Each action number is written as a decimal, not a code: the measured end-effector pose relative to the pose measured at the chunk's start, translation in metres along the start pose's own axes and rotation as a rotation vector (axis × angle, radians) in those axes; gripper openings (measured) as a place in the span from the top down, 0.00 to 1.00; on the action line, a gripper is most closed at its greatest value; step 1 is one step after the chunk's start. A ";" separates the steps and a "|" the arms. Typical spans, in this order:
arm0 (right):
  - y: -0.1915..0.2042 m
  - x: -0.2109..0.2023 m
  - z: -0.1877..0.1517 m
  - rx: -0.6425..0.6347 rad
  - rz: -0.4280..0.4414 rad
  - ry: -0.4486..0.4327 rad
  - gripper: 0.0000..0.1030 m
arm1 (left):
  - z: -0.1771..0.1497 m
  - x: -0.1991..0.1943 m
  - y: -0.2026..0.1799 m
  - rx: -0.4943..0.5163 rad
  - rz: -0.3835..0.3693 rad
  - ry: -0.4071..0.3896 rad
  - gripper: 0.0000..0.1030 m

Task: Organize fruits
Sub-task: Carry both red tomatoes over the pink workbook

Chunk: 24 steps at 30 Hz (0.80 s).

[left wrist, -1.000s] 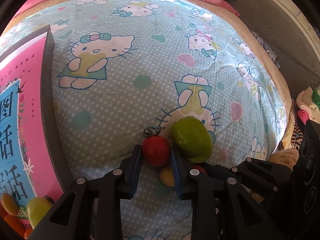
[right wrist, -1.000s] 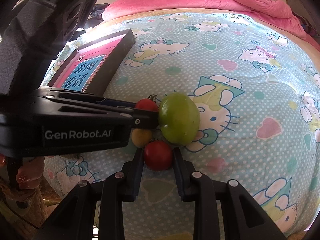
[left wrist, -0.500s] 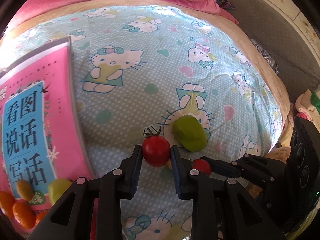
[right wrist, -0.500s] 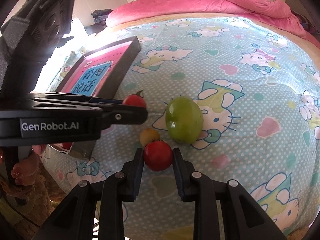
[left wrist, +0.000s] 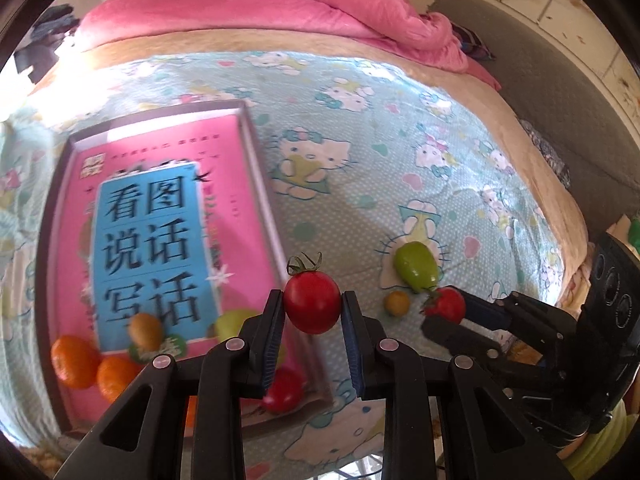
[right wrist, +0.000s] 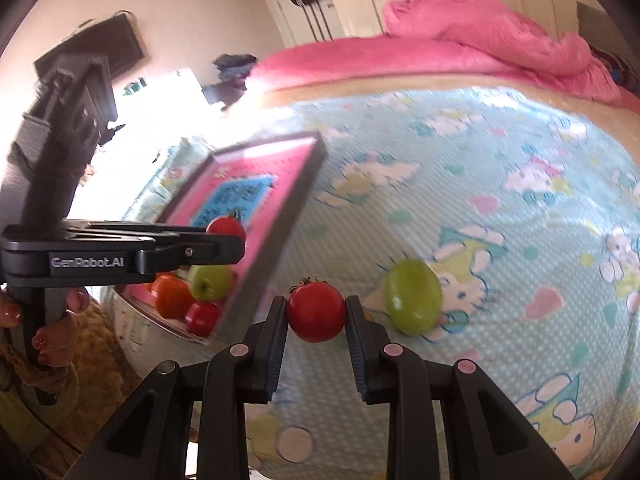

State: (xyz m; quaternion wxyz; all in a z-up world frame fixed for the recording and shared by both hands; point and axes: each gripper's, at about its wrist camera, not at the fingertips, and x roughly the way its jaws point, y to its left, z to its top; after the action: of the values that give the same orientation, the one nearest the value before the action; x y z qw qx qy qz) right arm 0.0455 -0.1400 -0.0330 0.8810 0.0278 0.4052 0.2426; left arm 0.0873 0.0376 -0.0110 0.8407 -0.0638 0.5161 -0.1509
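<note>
My left gripper [left wrist: 312,305] is shut on a red tomato [left wrist: 312,312] with a green stem, held in the air above the near right edge of the dark-rimmed tray [left wrist: 256,168]. In the right wrist view that gripper [right wrist: 236,242] hangs over the tray [right wrist: 308,184]. My right gripper [right wrist: 316,314] is shut on a second red tomato [right wrist: 316,320], lifted off the bed. A large green fruit [right wrist: 412,298] and a small yellow fruit [left wrist: 397,303] lie on the cartoon-cat blanket [left wrist: 360,208], close to the right gripper [left wrist: 440,312].
The tray has a pink and blue printed bottom and holds oranges [left wrist: 74,360], a brown fruit [left wrist: 146,330], a green apple [right wrist: 210,280] and a red tomato [left wrist: 282,390] at its near end. A pink quilt [left wrist: 320,12] lies at the far end of the bed.
Both grippers have risen from the blanket with their tomatoes. The left one has moved left, over the tray's edge. The green and yellow fruits stay on the blanket.
</note>
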 end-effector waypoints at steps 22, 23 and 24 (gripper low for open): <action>0.086 0.028 0.009 -0.121 0.134 0.032 0.71 | -0.009 -0.044 0.102 -0.204 0.118 -0.092 0.72; 0.090 0.031 0.011 -0.130 0.140 0.036 0.71 | -0.009 -0.044 0.104 -0.204 0.125 -0.093 0.72; 0.096 0.033 0.012 -0.140 0.145 0.038 0.71 | -0.009 -0.044 0.106 -0.207 0.131 -0.092 0.72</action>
State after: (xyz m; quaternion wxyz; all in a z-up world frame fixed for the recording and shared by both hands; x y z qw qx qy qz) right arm 0.0341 -0.0391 -0.0247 0.8529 -0.0093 0.4010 0.3340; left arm 0.0803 0.1521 -0.0055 0.8606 -0.1230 0.4927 -0.0385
